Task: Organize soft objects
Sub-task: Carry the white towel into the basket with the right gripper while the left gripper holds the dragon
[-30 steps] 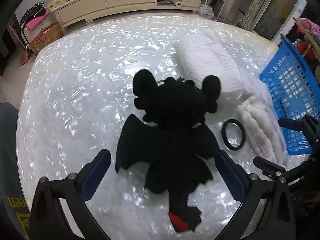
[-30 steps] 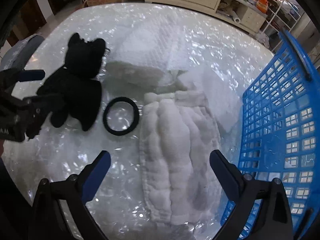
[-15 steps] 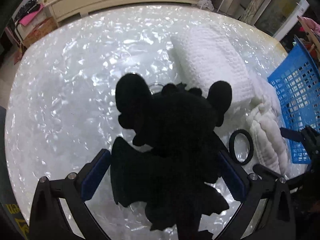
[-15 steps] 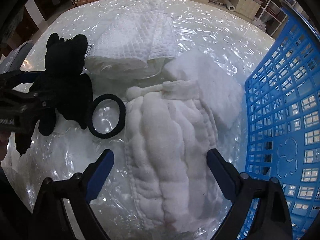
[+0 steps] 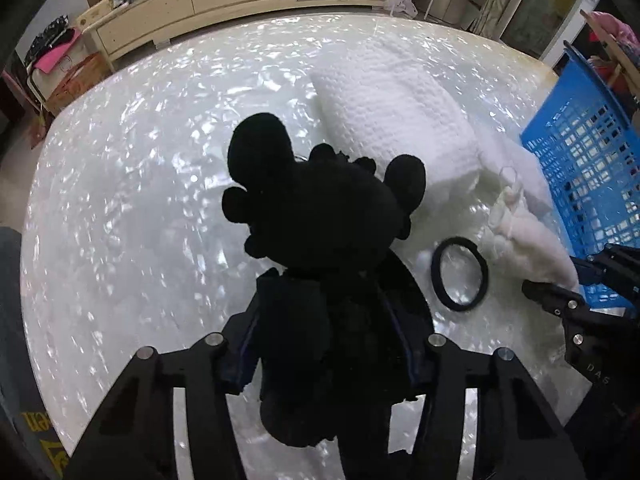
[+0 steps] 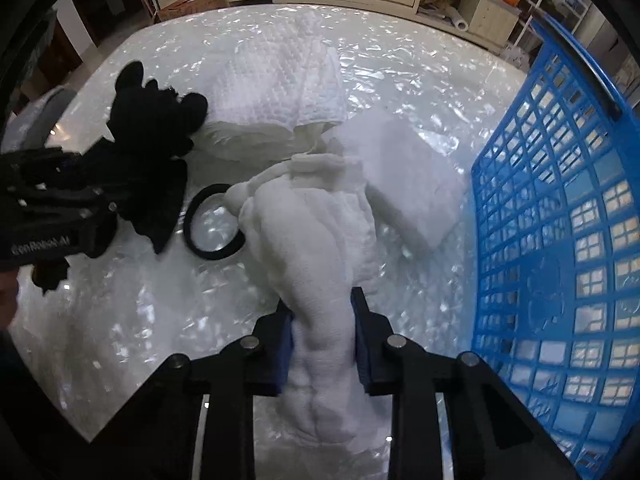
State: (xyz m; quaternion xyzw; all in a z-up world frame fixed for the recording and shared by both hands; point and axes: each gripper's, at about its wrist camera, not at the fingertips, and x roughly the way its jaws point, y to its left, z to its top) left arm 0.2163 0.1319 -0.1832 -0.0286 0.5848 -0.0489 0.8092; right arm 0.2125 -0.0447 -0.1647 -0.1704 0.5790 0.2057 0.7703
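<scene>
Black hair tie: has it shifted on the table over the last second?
No. The black hair tie still lies between the black plush dragon and the fluffy white cloth; only the cameras moved.

Left gripper [image 5: 326, 344] jaws clamped; right gripper [image 6: 322, 344] jaws clamped, both low.

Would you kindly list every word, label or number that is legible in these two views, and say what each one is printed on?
"GenRobot.AI", faint white print, on the black body of the left gripper seen in the right wrist view; the first letters are unclear.
"DAS", on the black body of the right gripper in the left wrist view; it looks cut short.
Yellow letters on dark fabric at the lower left edge: upside down, unreadable.
</scene>
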